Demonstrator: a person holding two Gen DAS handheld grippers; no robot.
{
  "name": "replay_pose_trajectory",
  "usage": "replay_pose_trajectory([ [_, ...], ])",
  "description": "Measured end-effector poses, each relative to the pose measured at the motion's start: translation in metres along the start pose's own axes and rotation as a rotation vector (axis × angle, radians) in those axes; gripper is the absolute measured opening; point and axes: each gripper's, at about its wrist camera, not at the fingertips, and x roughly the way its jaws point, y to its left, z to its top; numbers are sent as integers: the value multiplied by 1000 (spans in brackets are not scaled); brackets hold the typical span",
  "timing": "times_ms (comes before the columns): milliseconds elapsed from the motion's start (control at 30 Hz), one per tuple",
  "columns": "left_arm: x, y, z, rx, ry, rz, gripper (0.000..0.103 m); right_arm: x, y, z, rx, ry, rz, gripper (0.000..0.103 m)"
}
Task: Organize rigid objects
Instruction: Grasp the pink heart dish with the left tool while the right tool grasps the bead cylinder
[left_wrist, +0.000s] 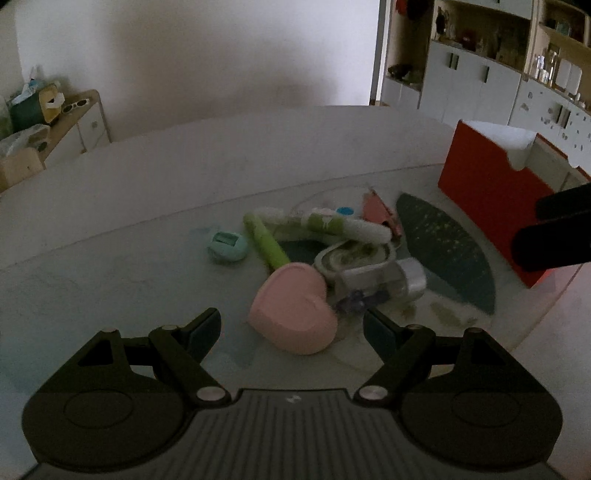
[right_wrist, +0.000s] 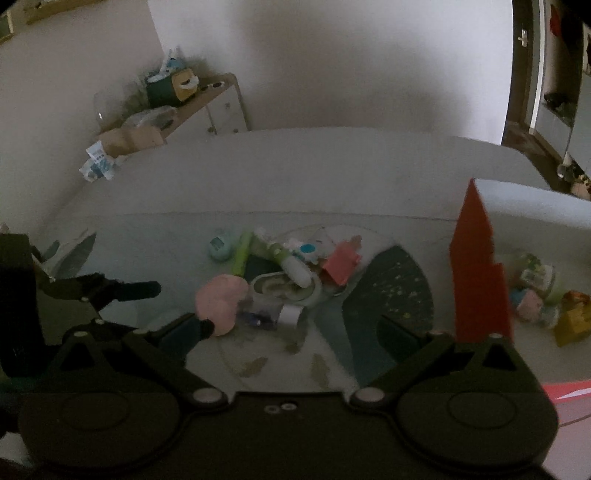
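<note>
A heap of small objects lies on the glass table top (left_wrist: 110, 280). Nearest is a pink heart-shaped box (left_wrist: 291, 306) (right_wrist: 218, 299). Behind it lie a green tube (left_wrist: 266, 242), a mint round case (left_wrist: 226, 247), an oval white case (left_wrist: 352, 258) and a silver cylinder (left_wrist: 412, 277). My left gripper (left_wrist: 291, 324) is open just short of the heart box, without touching it. My right gripper (right_wrist: 295, 326) is also open and holds nothing; its dark fingers (left_wrist: 546, 240) enter the left wrist view from the right. The left gripper's fingers (right_wrist: 140, 288) show at the left of the right wrist view.
An open red box (left_wrist: 491, 206) (right_wrist: 476, 280) with white inner walls stands at the right, with several small items (right_wrist: 535, 291) inside. A dark teal mat (left_wrist: 450, 251) lies between it and the heap. Beyond the table are a low cabinet (left_wrist: 74, 122) and shelves (left_wrist: 480, 55).
</note>
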Motion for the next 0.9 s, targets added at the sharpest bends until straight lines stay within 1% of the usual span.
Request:
replay_pose_trajectory([
  [133,9,1,-3,21,1,0,84,20,8,2,16,32,-22,101],
  [300,19,6,-4,23,3,-17,84,46,19,6,25,71,-33,100],
  [467,30,9,-6,25,13,-35,84,74,25,8,50,116,-90,98],
  [567,34,10,-8,24,14,-52,84,86,26,10,82,141,-104,98],
  [667,37,11,-9,28,8,-57,84,95,31,10,84,161,-122,98],
  [800,43,14,-7,10,3,-56,84,105,33,13,90,181,-146,98],
  [900,46,15,-7,-1,-1,-60,84,113,33,14,97,197,-163,95],
])
